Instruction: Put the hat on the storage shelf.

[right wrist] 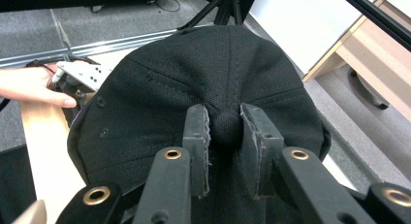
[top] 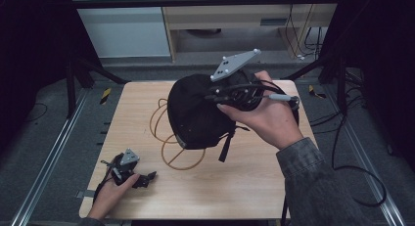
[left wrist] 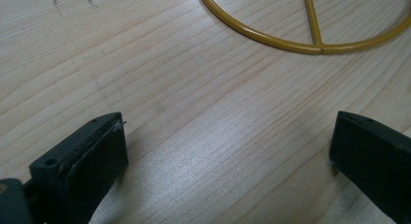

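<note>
A black cap (top: 195, 113) hangs in the air above the middle of the wooden table (top: 244, 187). My right gripper (right wrist: 225, 122) is shut on the cap (right wrist: 160, 88), its jaws pinching the round button at the top of the crown. In the high view my right gripper (top: 220, 96) sits against the cap's right side, held by a hand. A yellow wire ring stand (top: 171, 138) lies on the table under the cap. My left gripper (top: 147, 178) rests near the table's front left corner, open, its jaws wide apart over bare wood (left wrist: 228, 136) with part of the yellow ring (left wrist: 291, 42) ahead.
The cap's black strap (top: 226, 145) dangles below it. Metal rails (top: 54, 147) run along both sides of the table, and cables (top: 357, 172) trail on the floor at right. A wooden cabinet (top: 235, 15) stands beyond the far edge.
</note>
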The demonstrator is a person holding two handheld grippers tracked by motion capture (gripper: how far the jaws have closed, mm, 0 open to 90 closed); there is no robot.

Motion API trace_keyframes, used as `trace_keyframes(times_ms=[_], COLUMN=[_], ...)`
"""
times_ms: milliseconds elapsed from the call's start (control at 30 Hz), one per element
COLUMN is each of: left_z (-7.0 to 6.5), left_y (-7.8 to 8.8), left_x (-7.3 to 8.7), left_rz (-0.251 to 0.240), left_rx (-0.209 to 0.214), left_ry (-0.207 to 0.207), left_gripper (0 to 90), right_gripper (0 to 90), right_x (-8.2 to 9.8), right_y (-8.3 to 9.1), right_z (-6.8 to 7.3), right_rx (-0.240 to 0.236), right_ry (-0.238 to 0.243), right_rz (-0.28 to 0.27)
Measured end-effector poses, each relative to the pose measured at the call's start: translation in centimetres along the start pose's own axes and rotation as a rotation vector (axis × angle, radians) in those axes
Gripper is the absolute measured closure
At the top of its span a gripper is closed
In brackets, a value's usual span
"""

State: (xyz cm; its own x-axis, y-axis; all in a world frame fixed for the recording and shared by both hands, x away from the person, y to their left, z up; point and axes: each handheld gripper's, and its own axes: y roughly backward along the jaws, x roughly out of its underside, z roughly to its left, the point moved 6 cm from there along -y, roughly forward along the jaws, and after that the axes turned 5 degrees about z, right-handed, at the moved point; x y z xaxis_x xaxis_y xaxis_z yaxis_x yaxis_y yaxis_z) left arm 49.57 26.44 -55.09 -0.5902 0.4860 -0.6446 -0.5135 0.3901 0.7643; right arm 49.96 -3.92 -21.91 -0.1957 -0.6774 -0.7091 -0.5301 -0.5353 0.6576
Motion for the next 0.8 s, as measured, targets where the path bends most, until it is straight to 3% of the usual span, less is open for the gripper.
trace_keyframes(times_ms=[367, 800], left_z=[0.0, 0.0], left_y=[0.0, 0.0], left_x=[0.0, 0.0], left_rz=[0.0, 0.0], left_rx=[0.0, 0.0], left_ry=[0.0, 0.0], left_gripper=[0.0, 0.0], right_gripper=[73.7, 73.5], right_x=[-1.3, -3.5], right_y=[-0.5, -1.6], right_z=[0.1, 0.4], right_rx=[-0.008, -0.026], right_ry=[0.029, 0.072], right_rz=[0.031, 0.111])
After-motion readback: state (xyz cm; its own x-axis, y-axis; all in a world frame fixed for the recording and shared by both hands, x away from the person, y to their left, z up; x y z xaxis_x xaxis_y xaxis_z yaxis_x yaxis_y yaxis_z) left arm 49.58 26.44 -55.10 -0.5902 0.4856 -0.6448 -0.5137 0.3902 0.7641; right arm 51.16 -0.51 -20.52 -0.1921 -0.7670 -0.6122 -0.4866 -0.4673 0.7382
